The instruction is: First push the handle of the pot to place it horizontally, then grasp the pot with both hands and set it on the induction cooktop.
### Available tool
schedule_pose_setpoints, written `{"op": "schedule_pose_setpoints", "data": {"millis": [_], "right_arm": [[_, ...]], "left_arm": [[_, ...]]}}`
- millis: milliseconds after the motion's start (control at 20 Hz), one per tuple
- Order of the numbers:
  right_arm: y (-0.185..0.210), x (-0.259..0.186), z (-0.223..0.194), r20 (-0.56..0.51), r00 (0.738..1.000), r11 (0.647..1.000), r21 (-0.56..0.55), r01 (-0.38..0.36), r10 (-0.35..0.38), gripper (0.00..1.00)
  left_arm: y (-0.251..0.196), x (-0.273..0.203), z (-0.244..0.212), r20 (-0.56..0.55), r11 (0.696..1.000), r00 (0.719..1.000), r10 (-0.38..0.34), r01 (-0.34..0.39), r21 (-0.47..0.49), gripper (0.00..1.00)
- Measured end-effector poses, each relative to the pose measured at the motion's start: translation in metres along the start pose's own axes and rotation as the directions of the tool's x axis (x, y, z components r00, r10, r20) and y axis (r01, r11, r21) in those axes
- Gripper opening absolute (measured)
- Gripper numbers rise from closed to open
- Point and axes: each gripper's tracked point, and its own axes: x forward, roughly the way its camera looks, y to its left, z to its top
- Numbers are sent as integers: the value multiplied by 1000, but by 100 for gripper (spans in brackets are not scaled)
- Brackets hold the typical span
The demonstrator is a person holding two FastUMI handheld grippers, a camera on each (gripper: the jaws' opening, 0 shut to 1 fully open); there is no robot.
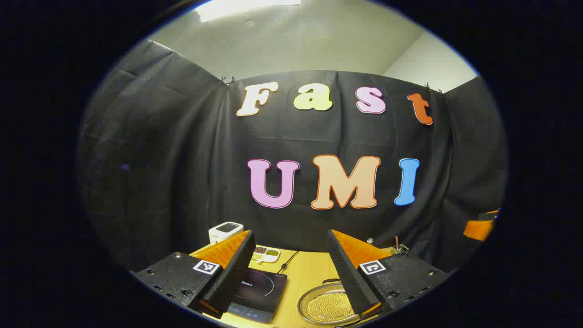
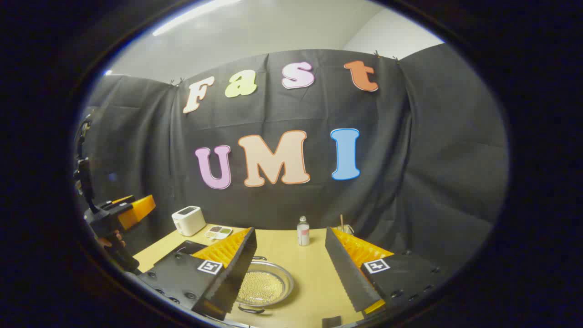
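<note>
A shallow metal pot (image 1: 325, 306) holding small golden beads sits on the wooden table, right of the black induction cooktop (image 1: 257, 291). A thin dark handle arcs over the pot's far rim. My left gripper (image 1: 290, 233) hangs open above both, nothing between its fingers. In the right gripper view the same pot (image 2: 265, 287) lies low between the fingers, toward the left one. My right gripper (image 2: 290, 230) is open and empty above it. The left gripper (image 2: 124, 210), held by a hand, hovers at the far left.
At the back left stand a white appliance (image 2: 188, 220) and a small divided dish (image 2: 217, 233). A clear bottle (image 2: 303, 231) and a cup with a stick (image 2: 344, 227) are at the back of the table (image 2: 314, 273). A cable (image 1: 289, 261) runs from the cooktop.
</note>
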Motion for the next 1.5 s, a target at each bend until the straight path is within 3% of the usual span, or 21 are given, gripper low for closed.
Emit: {"op": "schedule_pose_setpoints", "data": {"millis": [150,450,500,800,850,1200,1400,1500], "right_arm": [[-16,7,3,-6,999,999,-5,-35,35,93],[-44,20,5,-23,996,996,1,-92,92,93],[-46,22,5,-27,995,995,1,-101,101,93],[-46,37,4,-45,987,988,2,-152,152,93],[-46,39,2,-50,986,987,2,-158,158,93],[-33,58,-10,-97,982,987,-6,-163,161,93],[-28,60,-9,-69,994,996,-23,-91,89,96],[-17,59,-15,-55,997,999,-6,-48,48,93]], "left_arm": [[-13,-2,4,3,999,999,43,-43,9,92],[-39,-17,6,-2,995,996,92,-91,29,96],[-43,-18,6,-3,995,995,96,-96,27,92],[-42,-20,12,2,988,989,148,-148,43,96],[-41,-19,11,-2,987,988,154,-154,54,92],[-40,8,-4,-31,993,993,114,-114,16,96],[-26,31,-20,-48,998,997,60,-60,2,92],[-14,41,-26,-45,1000,999,24,-24,2,96]]}}
